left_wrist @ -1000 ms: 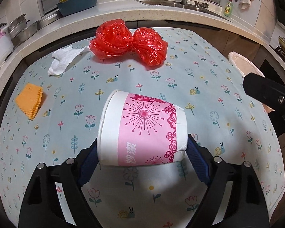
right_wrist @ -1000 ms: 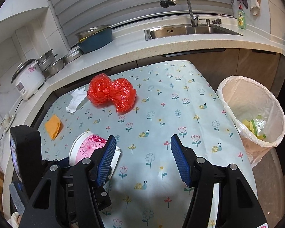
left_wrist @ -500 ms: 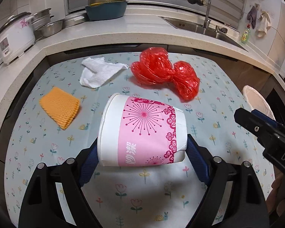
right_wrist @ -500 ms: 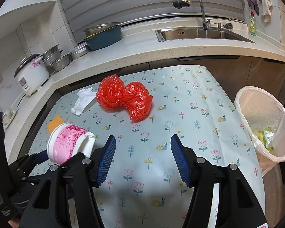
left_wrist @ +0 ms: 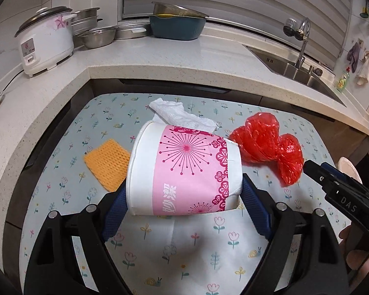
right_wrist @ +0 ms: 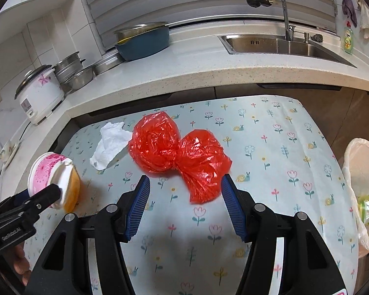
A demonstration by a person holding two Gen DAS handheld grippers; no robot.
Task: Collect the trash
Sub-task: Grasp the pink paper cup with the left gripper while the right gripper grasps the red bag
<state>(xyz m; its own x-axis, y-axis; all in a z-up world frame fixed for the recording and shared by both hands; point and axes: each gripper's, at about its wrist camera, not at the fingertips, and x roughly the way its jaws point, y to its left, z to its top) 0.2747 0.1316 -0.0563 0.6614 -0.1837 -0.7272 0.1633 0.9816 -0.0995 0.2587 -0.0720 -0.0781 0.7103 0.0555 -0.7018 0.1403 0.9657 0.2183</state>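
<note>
My left gripper (left_wrist: 182, 201) is shut on a white and pink paper cup (left_wrist: 184, 169), held on its side above the flowered tablecloth (left_wrist: 61, 172); the same cup (right_wrist: 49, 179) shows at the far left of the right wrist view. A crumpled red plastic bag (right_wrist: 177, 152) lies mid-table, just beyond my right gripper (right_wrist: 185, 201), which is open with nothing between its fingers. The bag (left_wrist: 268, 147) also shows right of the cup. A white crumpled tissue (right_wrist: 110, 142) and an orange sponge cloth (left_wrist: 105, 164) lie on the table's left part.
A bin with a pale liner (right_wrist: 361, 191) stands off the table's right edge, with some trash inside. Behind the table runs a stone counter (right_wrist: 184, 73) with a rice cooker (left_wrist: 46, 41), metal bowls, a blue basin (right_wrist: 142, 41) and a sink (right_wrist: 283, 44).
The left gripper has lifted the cup and swung left, away from the bin side. The right gripper has moved forward and left, so the red bag now lies just before its fingers.
</note>
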